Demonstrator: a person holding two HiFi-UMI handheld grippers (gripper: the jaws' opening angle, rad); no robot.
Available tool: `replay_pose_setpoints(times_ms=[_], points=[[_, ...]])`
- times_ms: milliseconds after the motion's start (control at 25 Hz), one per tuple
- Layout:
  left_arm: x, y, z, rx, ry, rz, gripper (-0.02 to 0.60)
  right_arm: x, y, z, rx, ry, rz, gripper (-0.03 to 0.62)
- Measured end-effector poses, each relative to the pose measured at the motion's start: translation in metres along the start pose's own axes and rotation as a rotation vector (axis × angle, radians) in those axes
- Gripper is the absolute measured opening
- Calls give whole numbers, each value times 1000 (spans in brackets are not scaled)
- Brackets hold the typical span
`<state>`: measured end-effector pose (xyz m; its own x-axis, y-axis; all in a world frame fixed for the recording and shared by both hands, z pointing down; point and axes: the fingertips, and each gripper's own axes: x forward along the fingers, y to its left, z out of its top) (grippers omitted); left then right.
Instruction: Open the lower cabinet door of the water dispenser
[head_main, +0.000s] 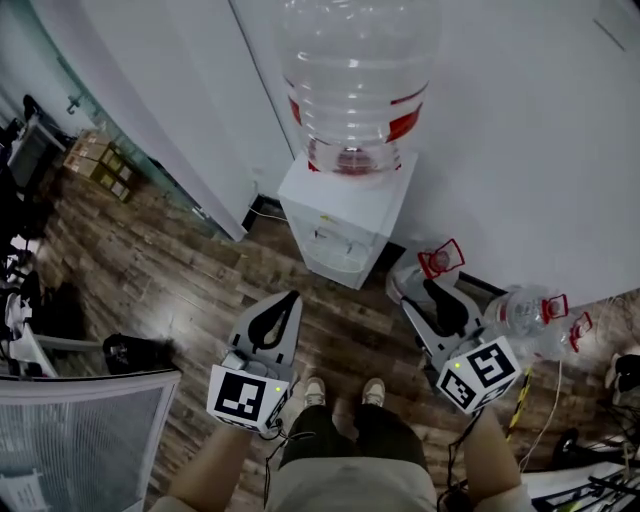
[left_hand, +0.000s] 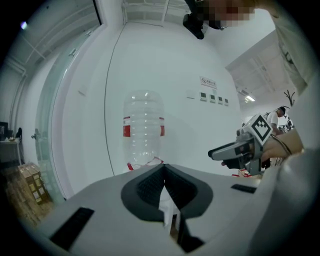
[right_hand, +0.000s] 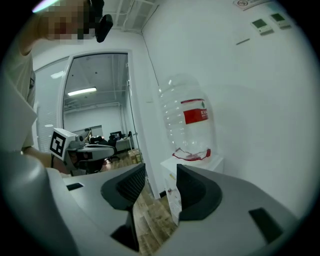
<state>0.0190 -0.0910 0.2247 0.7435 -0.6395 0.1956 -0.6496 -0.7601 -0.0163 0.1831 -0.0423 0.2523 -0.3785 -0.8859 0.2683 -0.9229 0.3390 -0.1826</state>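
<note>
The fingers of the left gripper are closed, with the dark ribbed pads meeting at the tips and nothing held between them. The fingers of the right gripper are set moderately apart. Nothing is gripped between them, and only wooden floor and the dispenser front are seen through the gap.

Both grippers are held in front of the person, above the floor and on the near side of the water dispenser. No contact with it is made by either one. The left gripper is positioned near and to the left of the dispenser, and the right gripper near and to its right. Both are pointed toward the far wall.

The water dispenser is a white unit placed on the floor against the far wall, between the two grippers and well beyond them. It is topped by an inverted clear bottle with a red label. Its lower cabinet door lies on the front face below the taps. This face is strongly foreshortened in the head view, so the door cannot be told apart there.

Empty clear bottles with red handles are placed on the floor to the right of the dispenser, behind the right gripper. Cardboard boxes are stacked at the far left beside a glass partition.
</note>
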Motion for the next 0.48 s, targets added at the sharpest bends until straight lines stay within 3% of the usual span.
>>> replay_pose_setpoints(times_ms=[200,480], points=[[34,13,-55,-22,23,4,6,48,-30,-55,-20,29,-25,237],[78,30,-135,-48,34,0,6,112,-58,-142,3,109,10,317]])
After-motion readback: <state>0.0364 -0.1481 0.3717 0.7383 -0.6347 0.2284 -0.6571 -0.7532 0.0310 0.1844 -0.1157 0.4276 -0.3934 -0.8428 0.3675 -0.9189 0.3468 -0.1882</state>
